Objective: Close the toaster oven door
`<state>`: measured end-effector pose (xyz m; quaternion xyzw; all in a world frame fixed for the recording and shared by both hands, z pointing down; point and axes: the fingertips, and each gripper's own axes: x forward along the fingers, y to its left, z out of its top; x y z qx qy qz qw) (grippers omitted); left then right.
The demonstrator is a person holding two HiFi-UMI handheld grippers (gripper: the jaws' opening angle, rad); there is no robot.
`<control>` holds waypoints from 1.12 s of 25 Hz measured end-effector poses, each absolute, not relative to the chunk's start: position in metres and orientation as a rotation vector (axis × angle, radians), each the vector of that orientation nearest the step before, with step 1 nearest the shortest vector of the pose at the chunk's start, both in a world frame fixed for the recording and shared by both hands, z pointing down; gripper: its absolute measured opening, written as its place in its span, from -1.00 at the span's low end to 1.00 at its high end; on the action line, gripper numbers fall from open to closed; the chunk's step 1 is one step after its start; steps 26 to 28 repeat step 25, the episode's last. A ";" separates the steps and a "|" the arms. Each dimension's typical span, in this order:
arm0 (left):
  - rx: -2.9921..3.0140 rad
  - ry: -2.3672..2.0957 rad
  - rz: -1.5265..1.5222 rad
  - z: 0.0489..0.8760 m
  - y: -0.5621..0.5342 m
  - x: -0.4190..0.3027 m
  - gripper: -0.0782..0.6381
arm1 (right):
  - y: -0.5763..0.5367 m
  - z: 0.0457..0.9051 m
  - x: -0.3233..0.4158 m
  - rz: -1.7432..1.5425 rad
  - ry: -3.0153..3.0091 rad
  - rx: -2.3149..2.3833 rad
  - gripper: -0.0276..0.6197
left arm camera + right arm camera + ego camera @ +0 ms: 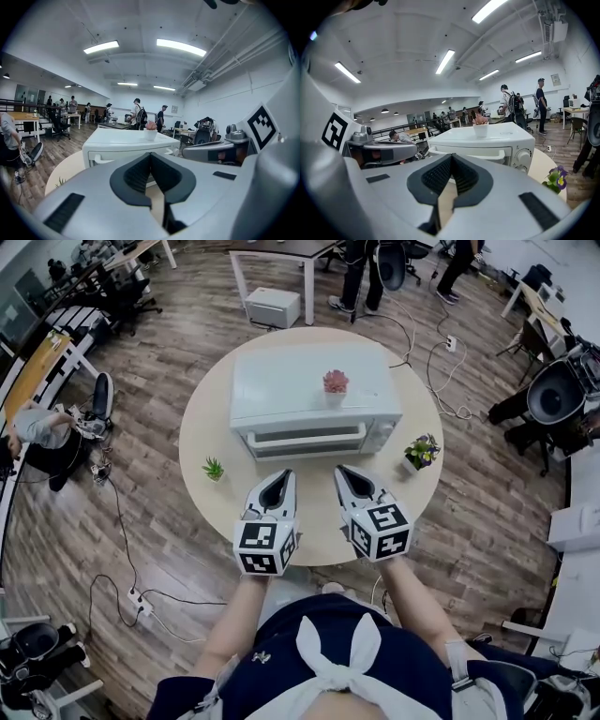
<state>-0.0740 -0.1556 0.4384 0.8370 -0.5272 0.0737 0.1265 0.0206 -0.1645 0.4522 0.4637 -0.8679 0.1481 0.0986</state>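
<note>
- Both my left tool [280, 476] and right tool [345, 472] sit pinched together, empty; pushing needs no grip.
- The white boxy toaster oven door [305, 442] looks shut, so I hold clear.

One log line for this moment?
toaster oven door: closed | left gripper: shut, empty | right gripper: shut, empty | neither touches door

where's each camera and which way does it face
Head view: on the head, steeply down at toaster oven on round table; left gripper, right gripper, forearms show.
Left gripper view: on left gripper, along its shut fingers toward oven front; right gripper at right.
Right gripper view: mirrored; left gripper at left.
Shared: oven, pink plant on top.
</note>
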 end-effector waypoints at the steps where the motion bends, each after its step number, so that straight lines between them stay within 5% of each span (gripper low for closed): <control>1: 2.437 -1.534 0.209 0.438 -0.153 -0.072 -0.72 | -0.162 0.451 0.020 0.428 -2.571 1.364 -0.91; 28: 2.394 -1.590 0.185 0.439 -0.143 -0.069 -0.72 | -0.154 0.448 0.014 0.378 -2.599 1.256 -0.91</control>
